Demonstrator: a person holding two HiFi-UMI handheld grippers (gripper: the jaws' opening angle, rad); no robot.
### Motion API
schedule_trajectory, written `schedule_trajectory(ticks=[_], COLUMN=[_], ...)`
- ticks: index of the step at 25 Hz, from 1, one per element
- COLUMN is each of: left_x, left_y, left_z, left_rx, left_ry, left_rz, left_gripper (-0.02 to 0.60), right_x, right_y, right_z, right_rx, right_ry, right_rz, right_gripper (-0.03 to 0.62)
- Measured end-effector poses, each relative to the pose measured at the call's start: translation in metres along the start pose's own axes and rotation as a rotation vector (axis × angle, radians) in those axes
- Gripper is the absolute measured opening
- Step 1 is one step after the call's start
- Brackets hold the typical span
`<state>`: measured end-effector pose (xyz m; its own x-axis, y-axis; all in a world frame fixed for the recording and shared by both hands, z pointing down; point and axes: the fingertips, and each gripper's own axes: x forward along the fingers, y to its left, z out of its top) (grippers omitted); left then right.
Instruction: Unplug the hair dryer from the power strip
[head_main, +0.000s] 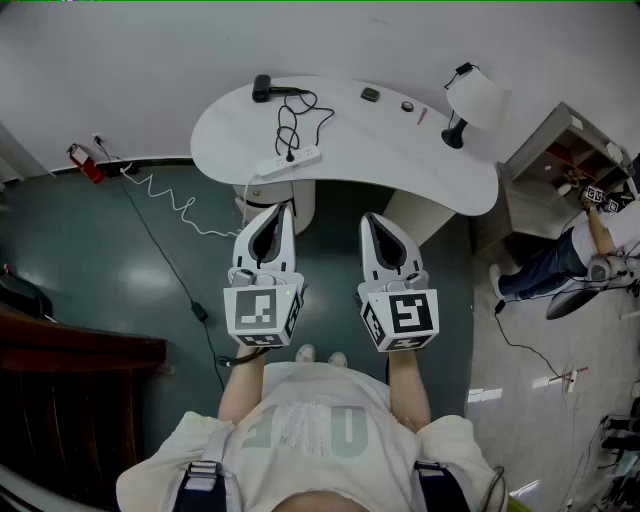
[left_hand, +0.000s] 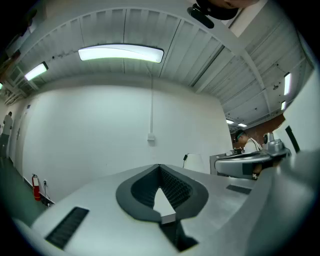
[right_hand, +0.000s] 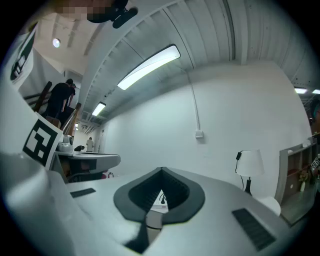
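Observation:
A black hair dryer (head_main: 262, 88) lies at the back left of the white curved table (head_main: 400, 160). Its black cord (head_main: 290, 125) loops down to a plug in the white power strip (head_main: 290, 162) near the table's front edge. My left gripper (head_main: 277, 210) and right gripper (head_main: 376, 218) are held level side by side, short of the table, both shut with nothing in them. In the left gripper view the left gripper (left_hand: 160, 166) faces a white wall. In the right gripper view a bit of the power strip (right_hand: 161, 200) shows through the gap below the right gripper (right_hand: 161, 170).
A white lamp (head_main: 478, 100) and small items (head_main: 370, 94) stand on the table's right part. On the floor lie a white coiled cable (head_main: 170, 195) and a red fire extinguisher (head_main: 85, 163). Dark wooden furniture (head_main: 60, 350) is at left; a shelf (head_main: 565, 150) and a person (head_main: 560, 260) at right.

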<state>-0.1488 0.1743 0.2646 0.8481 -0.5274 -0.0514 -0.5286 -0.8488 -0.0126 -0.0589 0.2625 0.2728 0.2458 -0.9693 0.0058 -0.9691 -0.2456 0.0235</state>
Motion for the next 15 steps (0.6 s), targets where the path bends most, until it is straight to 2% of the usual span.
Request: schedule_trajectory(ticks=[12, 15], left_x=[-0.001, -0.003], left_y=[0.022, 0.034], left_z=[-0.005, -0.006], left_rx=[-0.010, -0.016], left_ry=[0.005, 0.003], left_rz=[-0.016, -0.019], left_gripper=[0.005, 0.005], right_x=[0.016, 0.020], right_y=[0.025, 0.032], right_z=[-0.008, -0.010], right_rx=[-0.015, 0.016], right_ry=[0.032, 0.029], right_rz=[0.021, 0.013], right_gripper=[0.003, 0.003])
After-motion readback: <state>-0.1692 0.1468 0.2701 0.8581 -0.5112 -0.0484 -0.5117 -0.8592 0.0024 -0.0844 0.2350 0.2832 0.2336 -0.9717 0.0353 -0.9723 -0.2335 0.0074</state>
